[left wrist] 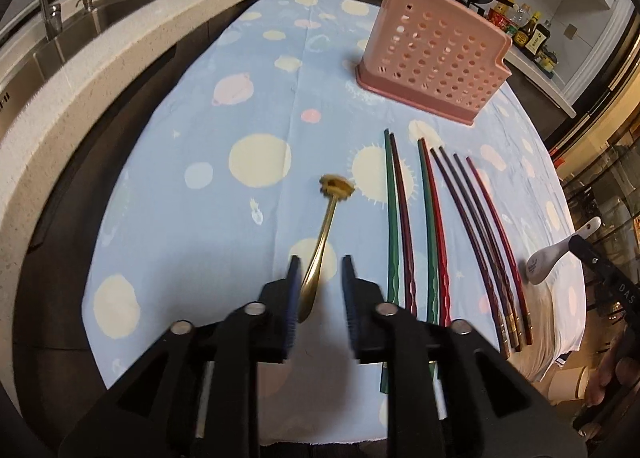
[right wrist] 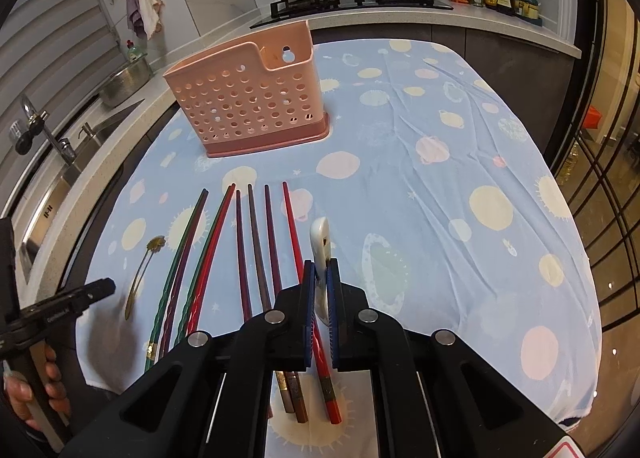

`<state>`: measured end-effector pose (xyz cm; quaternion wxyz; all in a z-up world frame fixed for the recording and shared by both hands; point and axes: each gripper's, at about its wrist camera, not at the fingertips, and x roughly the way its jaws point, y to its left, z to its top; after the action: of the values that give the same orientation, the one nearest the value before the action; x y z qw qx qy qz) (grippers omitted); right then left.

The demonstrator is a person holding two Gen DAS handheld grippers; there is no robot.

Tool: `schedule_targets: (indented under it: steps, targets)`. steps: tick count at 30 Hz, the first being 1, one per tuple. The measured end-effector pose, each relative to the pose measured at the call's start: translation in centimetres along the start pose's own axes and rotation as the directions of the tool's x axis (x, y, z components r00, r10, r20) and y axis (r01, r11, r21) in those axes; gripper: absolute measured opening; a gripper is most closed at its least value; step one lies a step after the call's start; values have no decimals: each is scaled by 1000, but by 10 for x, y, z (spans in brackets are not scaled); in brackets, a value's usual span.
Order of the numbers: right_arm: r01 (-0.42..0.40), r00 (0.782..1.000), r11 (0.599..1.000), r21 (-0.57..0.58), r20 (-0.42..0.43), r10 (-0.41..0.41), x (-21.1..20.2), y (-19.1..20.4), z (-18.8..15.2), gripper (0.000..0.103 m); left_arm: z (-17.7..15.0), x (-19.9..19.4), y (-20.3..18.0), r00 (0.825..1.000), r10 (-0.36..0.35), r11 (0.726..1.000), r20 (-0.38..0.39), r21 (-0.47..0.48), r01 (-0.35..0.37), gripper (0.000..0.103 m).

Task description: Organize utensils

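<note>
The right gripper (right wrist: 319, 278) clamps a white spoon (right wrist: 321, 246) between its blue pads, lifted above the table's near edge; the left gripper (left wrist: 320, 274) hangs with fingers spread around the bowl end of a gold spoon (left wrist: 320, 254) lying on the blue spotted tablecloth (left wrist: 192, 130); chopsticks (left wrist: 432, 226) lie in a row between the two spoons; a pink holder (right wrist: 248, 106) stands upright toward the table's far edge.

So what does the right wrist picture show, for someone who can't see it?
The right gripper is shut on a white spoon above a blue cloth. Chopsticks lie in a row to the left, and a pink holder stands behind.
</note>
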<state>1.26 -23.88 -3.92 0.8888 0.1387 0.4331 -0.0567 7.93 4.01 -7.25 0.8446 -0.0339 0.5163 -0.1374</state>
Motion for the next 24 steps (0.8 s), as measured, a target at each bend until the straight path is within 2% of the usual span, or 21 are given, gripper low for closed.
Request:
schedule_targets:
  steps: [1,7,10,12,19,24]
  targets:
    - [0,1000,1000,0,-1,0,0,0,0,6,-4,4,1,1000,9,1000,-4,-2,-9,40]
    - [-5,1000,1000,6,-5,6,-2,-1,-3,6,-14,23,7,999,34,999,-33,5,-33,40]
    - [-9,1000,1000,10,-7,9,-4,-1,-5,6,-14,23,5,998,56,998,-20,30,-55,33]
    - [-11,1000,1000,10,-9,11,-5,0,-6,6,-15,23,5,999,47,998,-23,36,-46,15]
    - [-20,1000,1000,15,-5,20,-11,1,-8,6,-13,15,1,999,36,999,-21,41,-35,10]
    - [-36,999,999,25,20,35,-20,1,-3,6,-4,-9,-8,999,25,998,31,57,-27,10]
